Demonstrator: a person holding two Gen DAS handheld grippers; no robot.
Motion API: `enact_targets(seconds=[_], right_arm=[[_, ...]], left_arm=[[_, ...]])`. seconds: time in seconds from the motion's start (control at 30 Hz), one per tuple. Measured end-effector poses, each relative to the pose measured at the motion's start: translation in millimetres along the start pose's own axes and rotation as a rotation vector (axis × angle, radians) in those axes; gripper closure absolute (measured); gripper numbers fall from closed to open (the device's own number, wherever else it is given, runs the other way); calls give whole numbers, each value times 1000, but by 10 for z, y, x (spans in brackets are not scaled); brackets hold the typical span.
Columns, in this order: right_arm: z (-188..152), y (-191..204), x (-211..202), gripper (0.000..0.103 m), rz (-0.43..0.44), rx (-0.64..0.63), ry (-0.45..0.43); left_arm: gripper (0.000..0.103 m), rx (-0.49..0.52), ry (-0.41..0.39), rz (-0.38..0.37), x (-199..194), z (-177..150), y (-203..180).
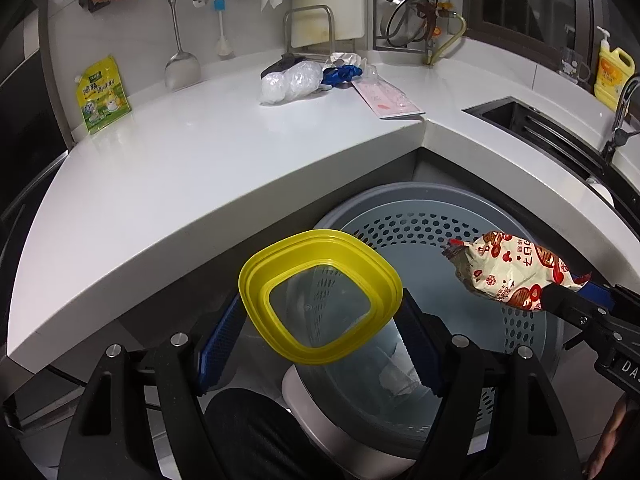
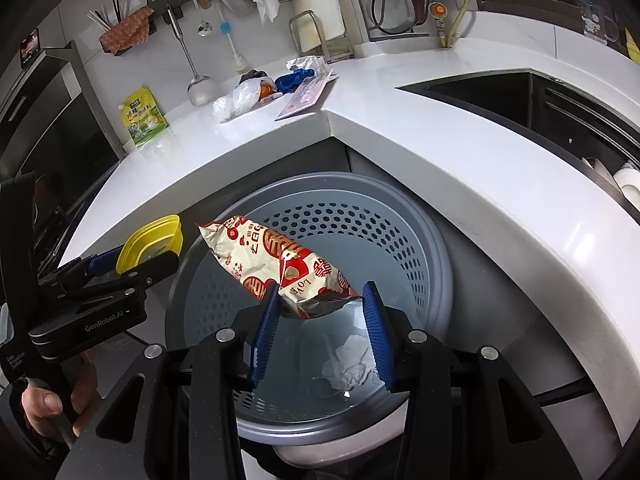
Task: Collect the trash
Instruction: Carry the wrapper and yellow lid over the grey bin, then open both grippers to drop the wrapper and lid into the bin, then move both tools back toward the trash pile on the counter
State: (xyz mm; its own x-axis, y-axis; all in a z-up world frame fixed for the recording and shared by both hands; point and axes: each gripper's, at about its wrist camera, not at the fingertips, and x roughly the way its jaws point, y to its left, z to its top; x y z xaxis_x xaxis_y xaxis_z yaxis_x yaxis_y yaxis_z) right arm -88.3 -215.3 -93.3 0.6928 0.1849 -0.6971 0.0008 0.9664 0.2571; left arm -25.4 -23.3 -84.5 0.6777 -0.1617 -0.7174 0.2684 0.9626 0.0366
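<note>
My left gripper (image 1: 324, 320) is shut on a yellow-rimmed clear plastic container (image 1: 320, 296) and holds it above the near rim of a grey perforated trash bin (image 1: 404, 220). My right gripper (image 2: 320, 312) is shut on a red-and-white snack wrapper (image 2: 280, 260) and holds it over the bin's opening (image 2: 320, 216). The wrapper also shows in the left wrist view (image 1: 516, 272), to the right of the container. Crumpled white paper (image 2: 352, 364) lies at the bin's bottom. The container shows in the right wrist view (image 2: 150, 244) at the left.
The white counter (image 1: 200, 168) curves around the bin. At its back lie a clear plastic bag (image 1: 288, 84), a blue item (image 1: 340, 74), a pink flat packet (image 1: 388, 98) and a green-yellow pouch (image 1: 102, 94). A dark sink (image 1: 532, 120) is at the right.
</note>
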Motion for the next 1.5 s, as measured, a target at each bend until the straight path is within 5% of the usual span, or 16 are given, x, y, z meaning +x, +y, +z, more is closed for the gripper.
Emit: enact_targets(seconds=[0.47,0.7,1.0,1.5], right_arm=[[-45,-59,52,61,-1,18,11],[-49,-58,19,44,-2,23,-6],[-48,-70,-28,38,7,30,-24],[-16,-33,-77,36,13,17,-42]], left_arm=[[28,-8,19,0,37,-27,1],[22,-17,25,-3,41,-30,13],[15,-32,26,-1,39,-36,35],[13,-72,11,0,-33,-5,151]])
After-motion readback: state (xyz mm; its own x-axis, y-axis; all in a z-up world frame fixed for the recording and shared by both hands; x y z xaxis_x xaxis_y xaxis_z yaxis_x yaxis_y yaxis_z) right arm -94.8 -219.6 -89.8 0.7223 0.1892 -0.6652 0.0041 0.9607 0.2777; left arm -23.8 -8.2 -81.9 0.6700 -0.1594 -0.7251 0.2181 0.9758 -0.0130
